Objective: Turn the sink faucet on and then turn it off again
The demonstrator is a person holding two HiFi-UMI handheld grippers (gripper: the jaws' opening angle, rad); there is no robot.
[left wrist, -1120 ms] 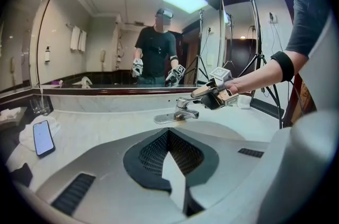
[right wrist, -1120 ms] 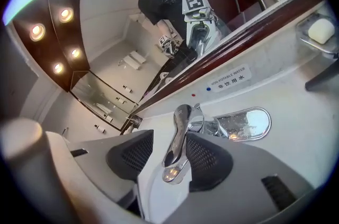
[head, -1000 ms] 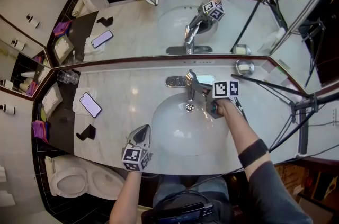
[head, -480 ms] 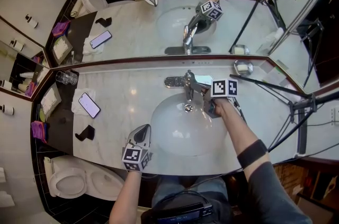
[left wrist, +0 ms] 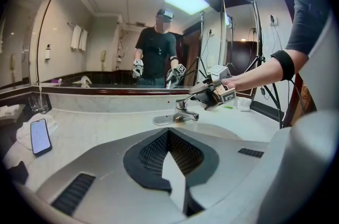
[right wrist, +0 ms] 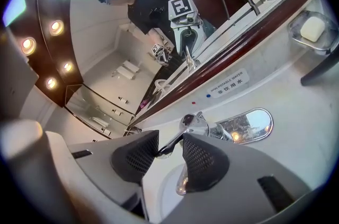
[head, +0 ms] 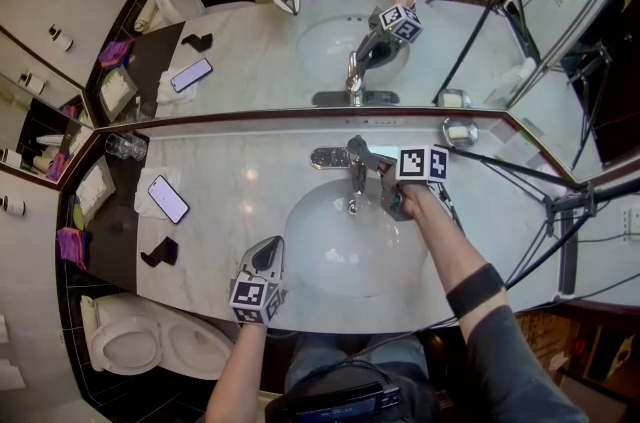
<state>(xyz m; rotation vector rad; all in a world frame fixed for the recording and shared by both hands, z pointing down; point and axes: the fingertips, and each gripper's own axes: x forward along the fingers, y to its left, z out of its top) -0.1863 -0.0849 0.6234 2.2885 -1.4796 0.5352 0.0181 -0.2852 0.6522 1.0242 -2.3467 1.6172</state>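
The chrome faucet (head: 355,158) stands at the back of the white sink (head: 300,246). My right gripper (head: 383,179) reaches in from the right and straddles the faucet lever (right wrist: 170,144). Its jaws have just been closing. The lever's tip lies between the pads, next to the left one, with a small gap still showing on the right. The left gripper view shows the right gripper (left wrist: 210,95) just above the faucet (left wrist: 183,112). No water is visible at the spout. My left gripper (head: 269,251) rests at the sink's front left rim, shut and empty (left wrist: 168,133).
A phone (head: 168,198) lies on a cloth at the left, with a glass (head: 128,147) behind it and a black object (head: 162,251) in front. A soap dish (head: 461,128) sits at the back right. Tripod legs (head: 520,166) cross the right counter. A mirror rises behind.
The right gripper has edged slightly closer round the faucet lever. The left gripper has stayed where it was.
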